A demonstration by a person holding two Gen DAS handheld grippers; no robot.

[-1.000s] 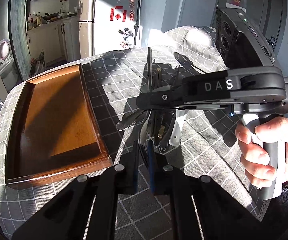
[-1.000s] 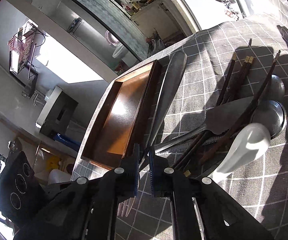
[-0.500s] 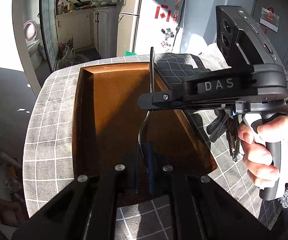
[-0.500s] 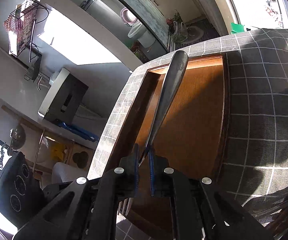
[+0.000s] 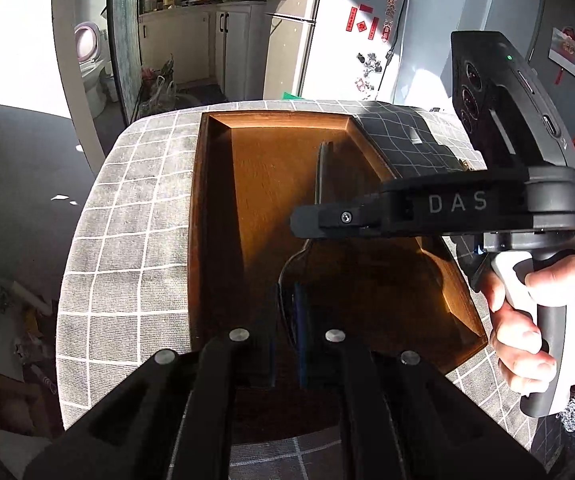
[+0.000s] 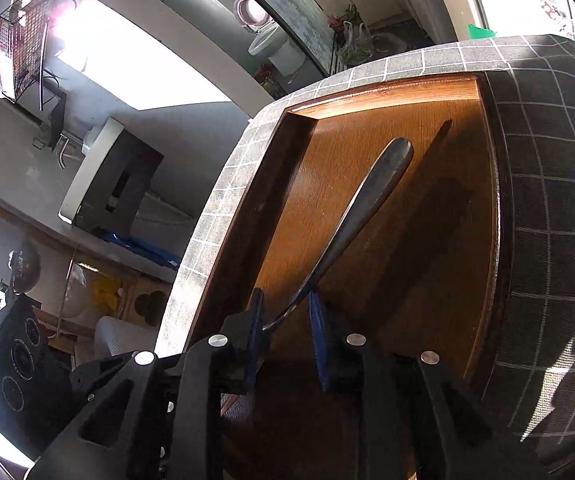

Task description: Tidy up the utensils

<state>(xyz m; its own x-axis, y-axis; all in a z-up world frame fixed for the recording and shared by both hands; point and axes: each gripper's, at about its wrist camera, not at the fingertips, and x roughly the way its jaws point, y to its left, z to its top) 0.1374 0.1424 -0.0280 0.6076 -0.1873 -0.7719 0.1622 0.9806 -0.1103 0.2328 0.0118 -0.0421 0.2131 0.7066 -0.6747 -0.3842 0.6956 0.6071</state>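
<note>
A brown wooden tray (image 5: 193,220) lies on the checked cloth, right under both grippers. My left gripper (image 5: 287,312) is shut on the curved neck of a thin dark metal utensil (image 5: 319,176), seen edge-on and pointing away over the tray floor. The right gripper (image 5: 299,220) crosses in from the right, held by a hand (image 5: 527,320). In the right wrist view, the right gripper (image 6: 284,304) hangs over the tray (image 6: 383,92) and its jaws are opening. A metal fork's (image 6: 367,196) neck sits loose between the blue pads (image 6: 316,332), its broad handle sloping away above the tray floor.
The grey checked tablecloth (image 5: 127,220) drops off at the table's left and far edges. Shaded cloth (image 6: 547,200) borders the tray's right side. A fridge (image 5: 307,40) and kitchen cabinets stand beyond the table. The left gripper's black tracker (image 6: 11,360) shows at the lower left.
Both grippers carried their utensils from the pile on the cloth to over the tray. The right jaws have parted and the fork handle has dropped lower toward the tray floor.
</note>
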